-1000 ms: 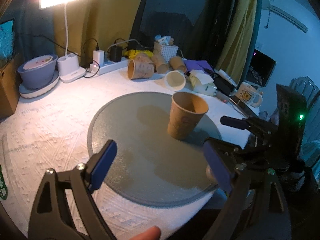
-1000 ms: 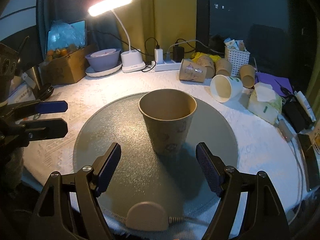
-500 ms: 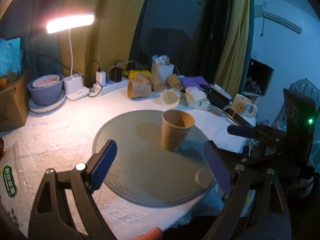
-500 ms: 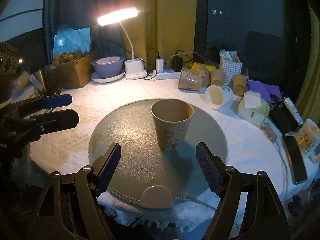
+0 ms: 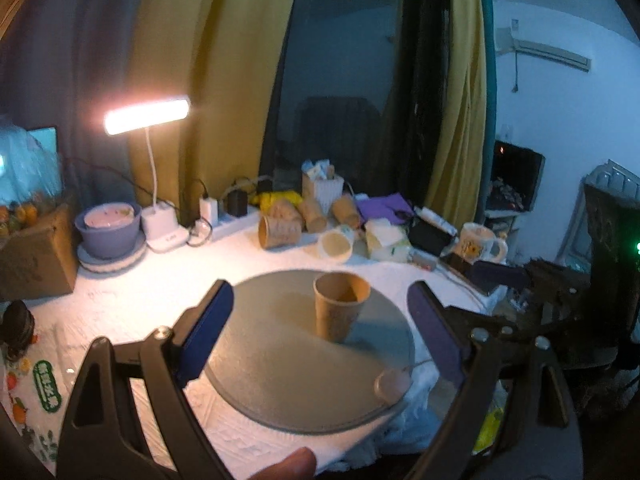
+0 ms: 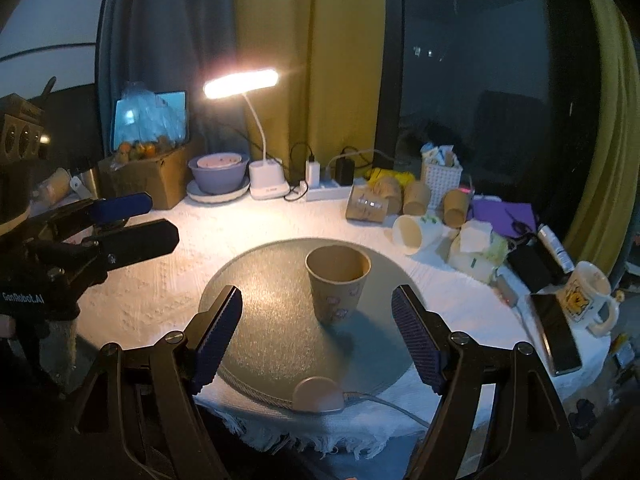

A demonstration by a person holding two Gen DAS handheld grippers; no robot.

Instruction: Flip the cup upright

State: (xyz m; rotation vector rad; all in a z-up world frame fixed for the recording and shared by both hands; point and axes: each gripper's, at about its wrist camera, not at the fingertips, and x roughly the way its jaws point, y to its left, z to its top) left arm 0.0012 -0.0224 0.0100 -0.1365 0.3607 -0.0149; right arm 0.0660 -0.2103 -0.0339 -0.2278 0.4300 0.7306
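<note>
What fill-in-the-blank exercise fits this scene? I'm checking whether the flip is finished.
1. The brown paper cup stands with its open mouth facing ____.
2. It rests on the round ____ mat.
3. The right tongs hold ____.
4. The left tongs are ____.

Missing words: up; grey; nothing; open

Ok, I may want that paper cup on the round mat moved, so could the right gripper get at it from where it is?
Probably yes. The right gripper is open and empty, the cup stands upright straight ahead between its fingers' line, and only bare mat lies between.
</note>
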